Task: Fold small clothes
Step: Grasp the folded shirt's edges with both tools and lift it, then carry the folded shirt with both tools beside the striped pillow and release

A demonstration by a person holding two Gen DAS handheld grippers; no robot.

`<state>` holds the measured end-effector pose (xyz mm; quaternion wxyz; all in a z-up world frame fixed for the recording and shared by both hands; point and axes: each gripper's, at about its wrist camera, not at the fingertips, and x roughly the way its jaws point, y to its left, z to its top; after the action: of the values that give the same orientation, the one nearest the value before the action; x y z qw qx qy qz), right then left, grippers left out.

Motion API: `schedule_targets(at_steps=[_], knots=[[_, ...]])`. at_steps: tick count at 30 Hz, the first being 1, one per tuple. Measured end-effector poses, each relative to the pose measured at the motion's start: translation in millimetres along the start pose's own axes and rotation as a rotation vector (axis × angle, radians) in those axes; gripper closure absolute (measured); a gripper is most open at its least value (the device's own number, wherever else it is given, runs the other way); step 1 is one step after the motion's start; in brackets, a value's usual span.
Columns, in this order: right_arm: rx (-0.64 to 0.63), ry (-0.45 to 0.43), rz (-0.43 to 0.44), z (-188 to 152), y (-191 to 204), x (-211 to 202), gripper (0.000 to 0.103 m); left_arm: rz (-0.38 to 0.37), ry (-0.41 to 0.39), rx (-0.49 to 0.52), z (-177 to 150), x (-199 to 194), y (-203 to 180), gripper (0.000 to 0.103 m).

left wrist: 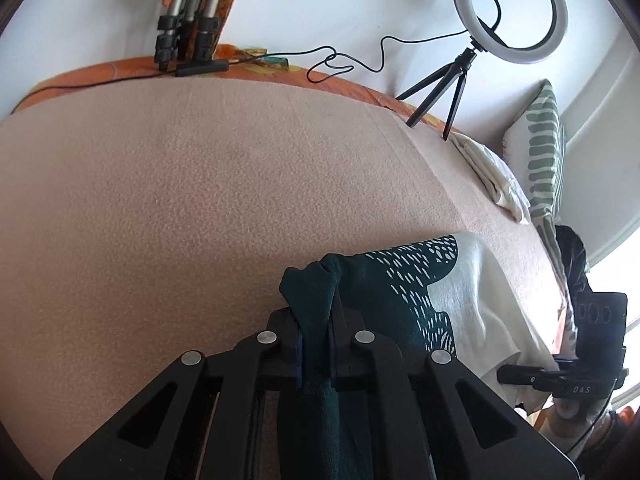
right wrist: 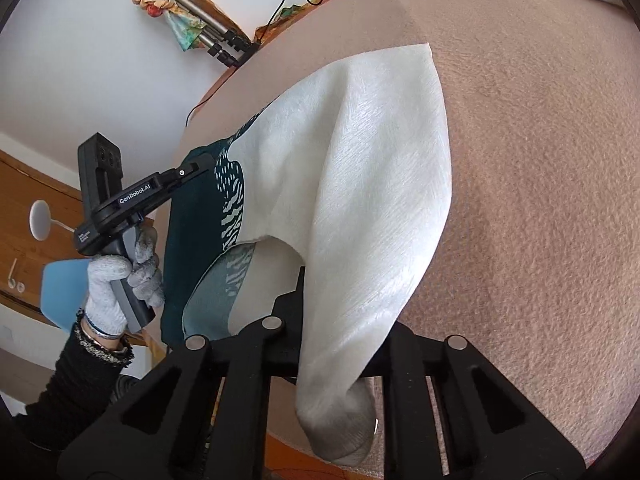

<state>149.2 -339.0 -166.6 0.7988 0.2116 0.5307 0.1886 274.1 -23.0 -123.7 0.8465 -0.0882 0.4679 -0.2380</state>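
A small cloth, dark teal with a white-dash pattern on one side and cream-white on the other (right wrist: 360, 152), is lifted off the beige blanket (left wrist: 180, 200). In the left wrist view my left gripper (left wrist: 316, 332) is shut on its teal corner (left wrist: 312, 292), the fabric bunched between the pads. My right gripper (right wrist: 336, 312) is shut on the white edge, which drapes over the fingers and hides their tips. The right wrist view also shows the left gripper (right wrist: 196, 170) clamped on the teal side, held by a gloved hand (right wrist: 120, 280). The right gripper's body (left wrist: 592, 336) shows at the right edge of the left view.
A ring light on a small tripod (left wrist: 512, 12) stands at the blanket's far edge with its cable (left wrist: 352, 60) trailing. Folded tripod legs (left wrist: 188, 28) lean on the wall. A folded white cloth (left wrist: 492, 176) and a green-striped pillow (left wrist: 544, 144) lie at the right.
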Motion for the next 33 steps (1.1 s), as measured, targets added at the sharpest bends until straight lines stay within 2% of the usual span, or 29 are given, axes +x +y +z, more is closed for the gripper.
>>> schedule_targets(at_steps=[5,10,17,24,33], knots=[[-0.146,-0.017,-0.176,-4,29,4,0.093,0.106,-0.074,0.142,-2,-13,-29,0.098],[-0.282,-0.044,-0.296,-8,54,4,0.094,0.156,-0.145,0.230,-5,-28,-51,0.098],[-0.330,-0.099,-0.341,-6,68,-9,0.094,0.166,-0.209,0.281,-7,-47,-72,0.099],[-0.387,-0.162,-0.391,-5,80,-23,0.095,0.138,-0.266,0.322,-6,-62,-98,0.099],[-0.386,-0.250,-0.437,14,63,-71,0.095,0.080,-0.323,0.366,22,-60,-148,0.099]])
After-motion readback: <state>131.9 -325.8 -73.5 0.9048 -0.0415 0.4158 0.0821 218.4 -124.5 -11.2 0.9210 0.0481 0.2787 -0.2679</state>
